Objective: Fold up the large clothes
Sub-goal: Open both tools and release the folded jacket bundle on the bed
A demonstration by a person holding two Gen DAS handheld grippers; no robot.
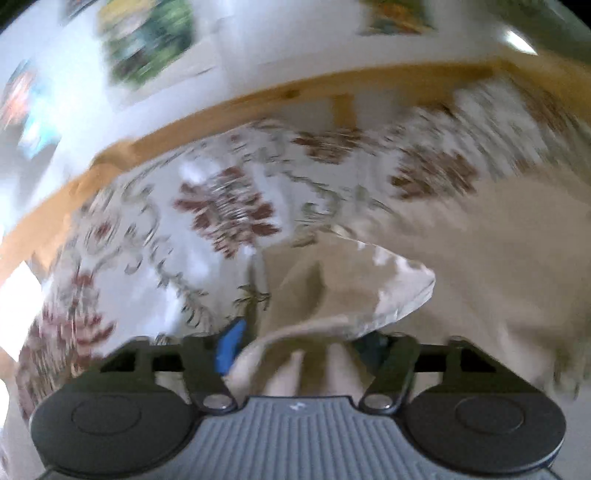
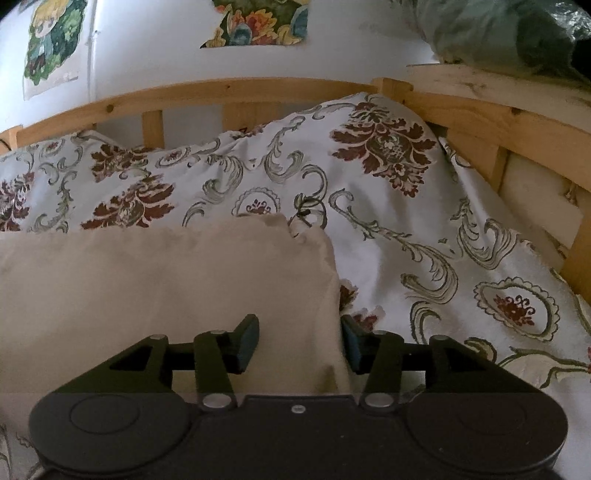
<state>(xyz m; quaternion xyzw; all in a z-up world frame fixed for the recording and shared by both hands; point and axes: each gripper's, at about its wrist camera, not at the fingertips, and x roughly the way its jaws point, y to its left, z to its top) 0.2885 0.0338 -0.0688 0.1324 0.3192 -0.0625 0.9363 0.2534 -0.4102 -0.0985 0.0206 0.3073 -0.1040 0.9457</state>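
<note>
A large beige garment (image 2: 166, 280) lies on a bed covered by a white bedspread with red and grey floral print (image 2: 406, 229). In the right wrist view my right gripper (image 2: 300, 341) is open, its jaws standing on either side of the garment's right edge, not closed on it. In the blurred left wrist view my left gripper (image 1: 299, 354) has a bunched fold of the beige garment (image 1: 332, 295) between its fingers; a blue pad (image 1: 229, 347) shows at the left, the right pad is mostly hidden by cloth. The jaws stand fairly wide around the bunch.
A wooden bed rail (image 2: 258, 92) runs along the far side and the right (image 2: 517, 122), against a white wall with colourful posters (image 2: 258, 22). A grey-green bundle (image 2: 498, 33) sits on the wooden ledge at top right. The floral bedspread (image 1: 221, 206) extends left of the garment.
</note>
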